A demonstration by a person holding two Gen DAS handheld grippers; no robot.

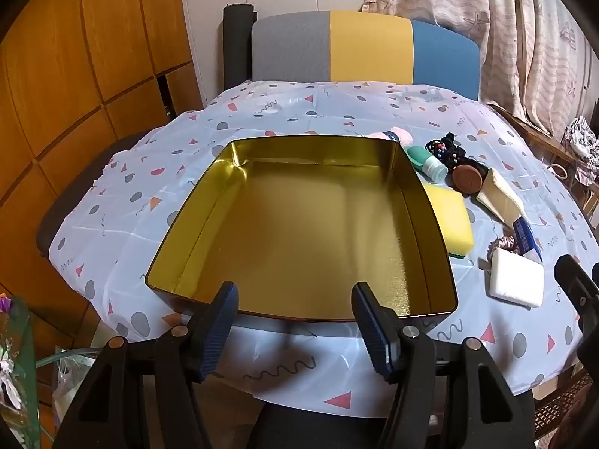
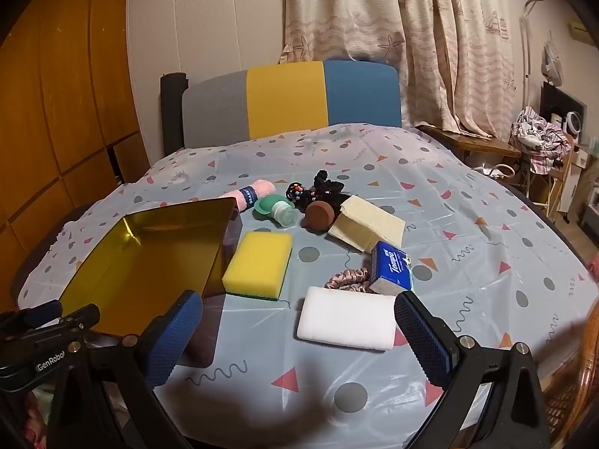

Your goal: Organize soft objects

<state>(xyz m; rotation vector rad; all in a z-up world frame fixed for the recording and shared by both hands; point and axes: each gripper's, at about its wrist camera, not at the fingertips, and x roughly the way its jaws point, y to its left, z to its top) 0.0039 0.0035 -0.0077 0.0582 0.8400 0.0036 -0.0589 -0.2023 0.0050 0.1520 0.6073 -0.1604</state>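
I have the right hand-held gripper (image 2: 295,333) spread wide and empty, poised just short of the white rectangular foam block (image 2: 347,317) near the surface's front edge. I judge the first pick is this block: I should straddle its short sides, squeeze lightly so it doesn't buckle, then carry it left into the empty gold-lined metal tin (image 1: 299,224). My left hand-held gripper (image 1: 295,321) is released too, hovering over the tin's near rim. The yellow sponge (image 2: 258,262) lies just beside the tin; the blue tissue pack (image 2: 393,265) and pink satin scrunchie (image 2: 346,278) crowd the block's far side.
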